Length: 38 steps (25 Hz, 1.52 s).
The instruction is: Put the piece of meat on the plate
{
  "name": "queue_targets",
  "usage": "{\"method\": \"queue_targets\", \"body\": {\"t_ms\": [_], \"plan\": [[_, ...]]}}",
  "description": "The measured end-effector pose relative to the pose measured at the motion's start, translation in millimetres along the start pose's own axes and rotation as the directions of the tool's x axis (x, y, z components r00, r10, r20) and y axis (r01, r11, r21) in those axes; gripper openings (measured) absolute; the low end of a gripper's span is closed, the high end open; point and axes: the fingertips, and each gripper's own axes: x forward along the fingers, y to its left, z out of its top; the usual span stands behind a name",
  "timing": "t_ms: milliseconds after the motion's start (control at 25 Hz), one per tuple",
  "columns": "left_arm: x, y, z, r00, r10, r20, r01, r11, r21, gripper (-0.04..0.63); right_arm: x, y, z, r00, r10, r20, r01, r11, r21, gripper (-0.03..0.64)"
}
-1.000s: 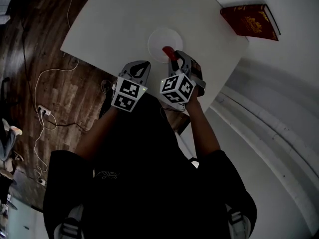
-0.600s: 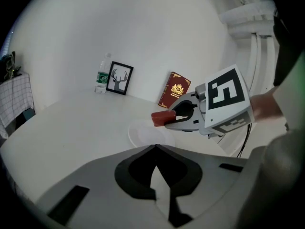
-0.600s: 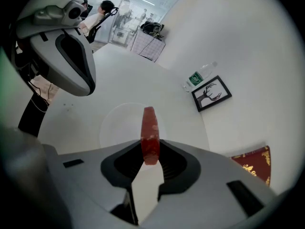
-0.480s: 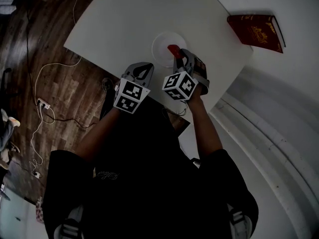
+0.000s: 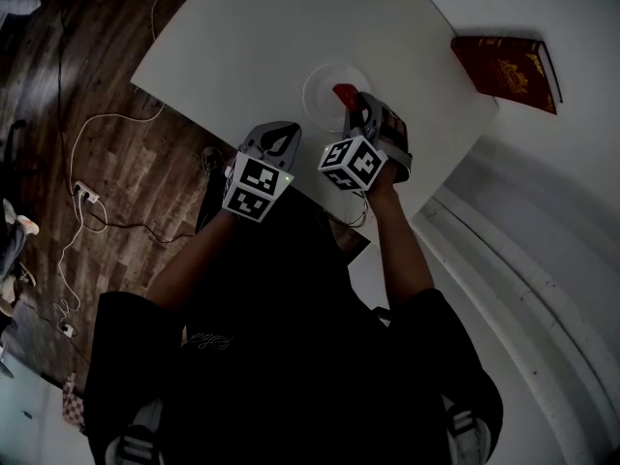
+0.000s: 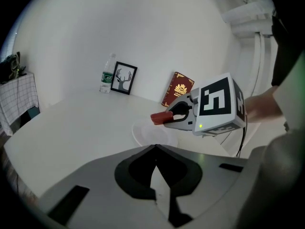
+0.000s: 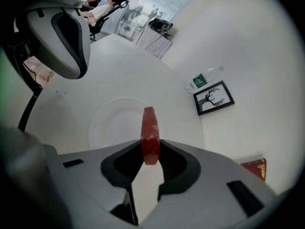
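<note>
Progress over the last second is a short carry. The right tongs [image 5: 353, 107] have drifted up the head view, from the near rim of the plate [image 5: 322, 83] to a spot over its right-hand part. Their jaws are partly closed and pinched on the piece of meat [image 7: 149, 133]. It sticks out ahead of the tips and hangs above the plate, not yet touching it as far as the left gripper view shows. That likely puts the task near its end, with only lowering and letting go left to do. The left tongs [image 6: 155, 146] have kept their place beside the right ones, near the desk edge, with their tips pressed together and nothing between them.

The meat is a thin red slab with a rounded end and pale flecks of fat, held on edge. It looks firm enough to keep its shape in the grip. The plate is round, shallow, pale and smooth, and it barely stands out from the white, matt desk [image 5: 242, 37]. A dark red book [image 5: 504, 66] with gold embossing sits by the wall, well apart from the plate. A black-framed picture [image 7: 214, 98] and a clear bottle [image 7: 202, 80] with a green label stand side by side at the desk's far side.
</note>
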Motion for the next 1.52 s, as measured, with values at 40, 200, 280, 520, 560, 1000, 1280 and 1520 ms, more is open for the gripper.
{"method": "queue_targets", "body": {"t_ms": [40, 200, 280, 520, 560, 1000, 1280, 1520], "plan": [[0, 0, -1, 1.000, 0.001, -0.001, -0.001, 1.000, -0.002, 0.002, 1, 0, 0, 1.000, -0.002, 0.000, 0.002, 1.000, -0.005, 0.101], [-2, 2, -3, 1.000, 0.011, -0.003, -0.011, 1.000, -0.016, 0.002, 3, 1, 0, 1.000, -0.010, -0.003, 0.010, 1.000, -0.015, 0.101], [-2, 3, -3, 1.000, 0.015, 0.004, -0.015, 1.000, -0.020, 0.002, 4, 0, -1, 1.000, -0.016, -0.007, 0.016, 1.000, -0.022, 0.103], [1, 8, -3, 1.000, 0.019, 0.005, -0.019, 0.999, -0.029, 0.002, 9, -1, 2, 0.999, -0.029, -0.018, 0.028, 0.998, -0.047, 0.103], [1, 9, -4, 1.000, 0.019, 0.004, -0.019, 0.999, -0.032, 0.002, 10, -1, 1, 0.999, -0.030, -0.018, 0.030, 0.998, -0.051, 0.103], [4, 16, -2, 1.000, 0.018, -0.004, -0.018, 1.000, -0.024, 0.002, 14, -2, 1, 0.998, -0.048, -0.036, 0.046, 0.997, -0.065, 0.103], [0, 17, -7, 1.000, 0.022, -0.007, -0.022, 0.999, -0.035, 0.002, 14, -2, 2, 0.995, -0.083, -0.057, 0.076, 0.991, -0.108, 0.103], [-5, 19, -9, 1.000, 0.026, -0.010, -0.026, 0.999, -0.029, 0.002, 17, 1, 5, 0.992, -0.103, -0.070, 0.093, 0.986, -0.137, 0.103]]}}
